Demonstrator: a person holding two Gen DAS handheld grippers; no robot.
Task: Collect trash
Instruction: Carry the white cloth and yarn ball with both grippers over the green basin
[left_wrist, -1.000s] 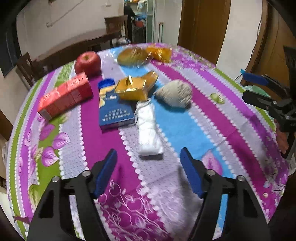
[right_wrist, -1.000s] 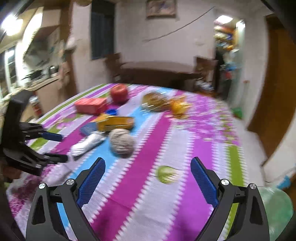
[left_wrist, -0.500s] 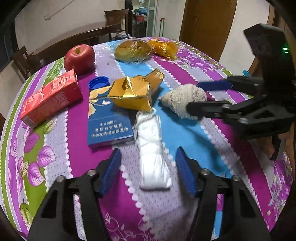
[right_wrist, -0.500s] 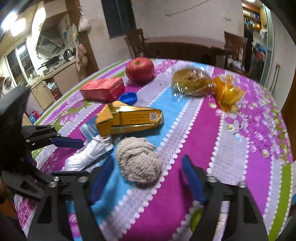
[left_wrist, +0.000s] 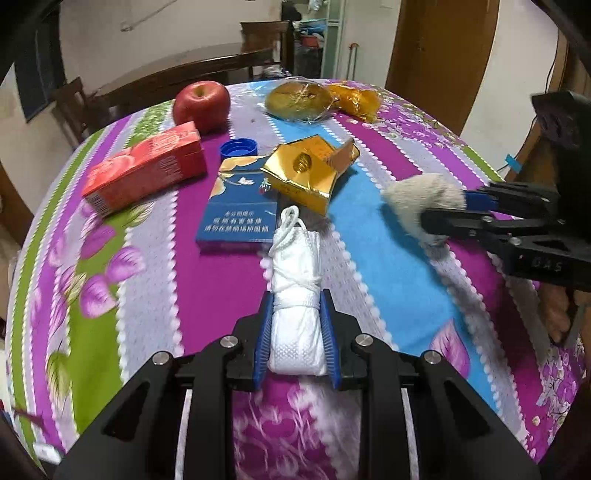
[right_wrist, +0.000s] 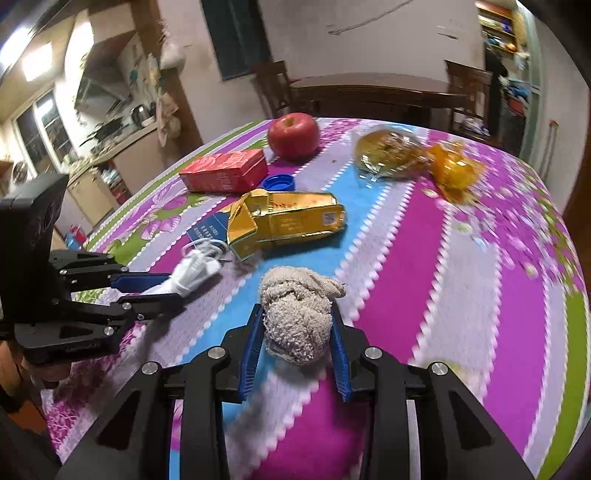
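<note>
My left gripper (left_wrist: 295, 306) is shut on a white rolled mask (left_wrist: 295, 295) lying on the striped tablecloth; it also shows in the right wrist view (right_wrist: 192, 273). My right gripper (right_wrist: 297, 314) is shut on a beige crumpled cloth ball (right_wrist: 299, 314), seen in the left wrist view (left_wrist: 424, 201) at the right. A torn gold carton (left_wrist: 310, 173) lies just beyond the mask, partly on a blue cigarette pack (left_wrist: 240, 210).
On the table (left_wrist: 388, 266) farther back are a red juice box (left_wrist: 147, 170), a blue bottle cap (left_wrist: 238, 148), a red apple (left_wrist: 201, 101), a wrapped bun (left_wrist: 299, 99) and an orange wrapper (left_wrist: 356, 99). Chairs and a dark table stand behind.
Both grippers moved forward and closed: the left around the white mask, the right around the cloth ball. Both were open before.
</note>
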